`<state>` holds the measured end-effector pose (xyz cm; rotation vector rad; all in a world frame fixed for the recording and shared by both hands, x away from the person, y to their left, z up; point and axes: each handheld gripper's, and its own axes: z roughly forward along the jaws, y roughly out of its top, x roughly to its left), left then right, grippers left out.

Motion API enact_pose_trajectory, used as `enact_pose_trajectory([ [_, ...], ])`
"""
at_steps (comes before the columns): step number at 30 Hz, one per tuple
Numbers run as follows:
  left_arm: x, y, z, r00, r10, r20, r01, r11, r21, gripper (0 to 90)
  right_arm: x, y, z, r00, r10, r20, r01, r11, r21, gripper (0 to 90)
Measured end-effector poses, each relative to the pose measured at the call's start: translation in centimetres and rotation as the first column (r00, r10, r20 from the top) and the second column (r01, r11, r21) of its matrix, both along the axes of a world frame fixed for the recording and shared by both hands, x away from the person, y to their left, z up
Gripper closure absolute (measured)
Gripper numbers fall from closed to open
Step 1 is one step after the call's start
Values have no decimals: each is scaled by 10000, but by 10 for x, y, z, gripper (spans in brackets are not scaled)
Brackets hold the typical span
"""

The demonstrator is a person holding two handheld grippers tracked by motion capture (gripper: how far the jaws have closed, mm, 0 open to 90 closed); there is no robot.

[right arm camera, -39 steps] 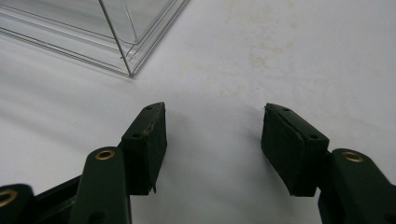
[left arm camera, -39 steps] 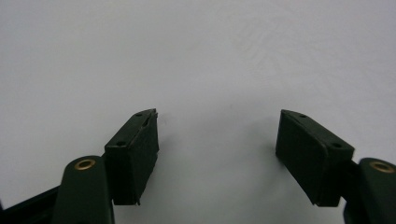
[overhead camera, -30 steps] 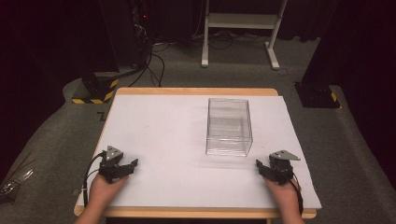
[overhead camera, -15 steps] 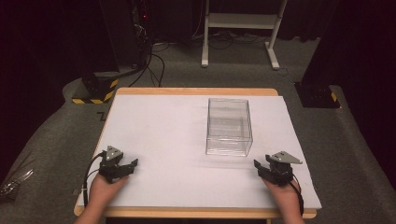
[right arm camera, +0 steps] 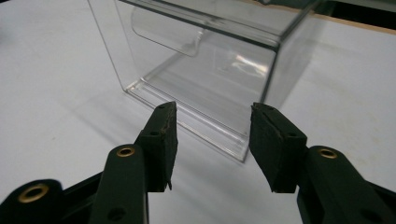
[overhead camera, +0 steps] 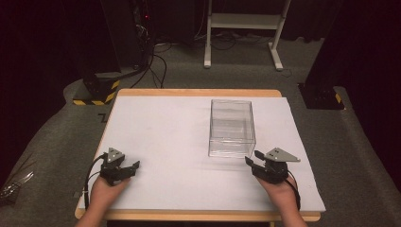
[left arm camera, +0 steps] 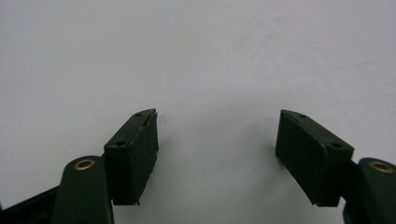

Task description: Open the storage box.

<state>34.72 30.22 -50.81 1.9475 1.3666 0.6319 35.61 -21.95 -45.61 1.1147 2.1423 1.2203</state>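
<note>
Clear plastic box [overhead camera: 232, 127], empty, standing right of centre on the white table [overhead camera: 165, 123]. Right gripper [overhead camera: 252, 161], at the box's 5 o'clock near its corner, jaws apart around nothing. Left gripper [overhead camera: 134, 166], at 8 o'clock, well apart, jaws spread wide over bare surface.

I see a white sheet [overhead camera: 189, 137] over the table [overhead camera: 198, 93], whose bare edge is pale wood. The box [overhead camera: 231, 127] on it is clear and colourless, with glassy highlights. My left gripper [overhead camera: 127, 169] and right gripper [overhead camera: 253, 161] are black; each carries a grey plate, and brass-coloured rivets dot the arms in both gripper views. The floor [overhead camera: 61, 137] is dark grey carpet. A black base [overhead camera: 94, 92] at the back left wears yellow-and-black hazard stripes. The frame [overhead camera: 243, 21] behind is white.
</note>
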Motion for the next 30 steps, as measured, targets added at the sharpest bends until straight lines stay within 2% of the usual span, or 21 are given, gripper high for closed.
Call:
enact_pose_trajectory([
  [3, 0, 0, 0, 10000, 7, 2, -7, 10000, -10, 301, 6, 7, 2, 9994, 358, -32, -357, 9990, 280, 502],
  [5, 0, 0, 0, 10000, 9, 2, -9, 10000, -12, 301, 11, 12, 3, 9989, 464, -17, -463, 9983, 360, 470],
  [8, 0, 0, 0, 10000, 2, 5, -2, 10000, 5, 301, 19, 16, 4, 9980, 615, -136, -607, 9966, 560, 468],
  [12, 0, 0, 0, 10000, 0, 1, 0, 10000, 1, 301, 28, 19, 6, 9980, 624, -19, -621, 9959, 651, 492],
  [13, 0, 0, 0, 10000, 0, 1, 0, 10000, -3, 301, 30, 20, 6, 9976, 683, -105, -674, 9954, 677, 497],
  [17, 0, 0, 0, 10000, -9, -3, 9, 10000, -9, 300, 36, 26, 3, 9963, 853, -74, -847, 9949, 551, 539],
  [22, 0, 0, 0, 10000, 2, -1, -2, 10000, -20, 300, 40, 30, -1, 9961, 878, 0, -876, 9944, 598, 557],
  [25, 0, 0, 0, 10000, 14, -1, -14, 10000, -37, 300, 42, 27, -3, 9958, 918, -44, -911, 9920, 871, 583],
  [30, 0, 0, 0, 10000, 12, 2, -12, 10000, -32, 300, 43, 28, -4, 9952, 976, -9, -971, 9918, 836, 605],
])
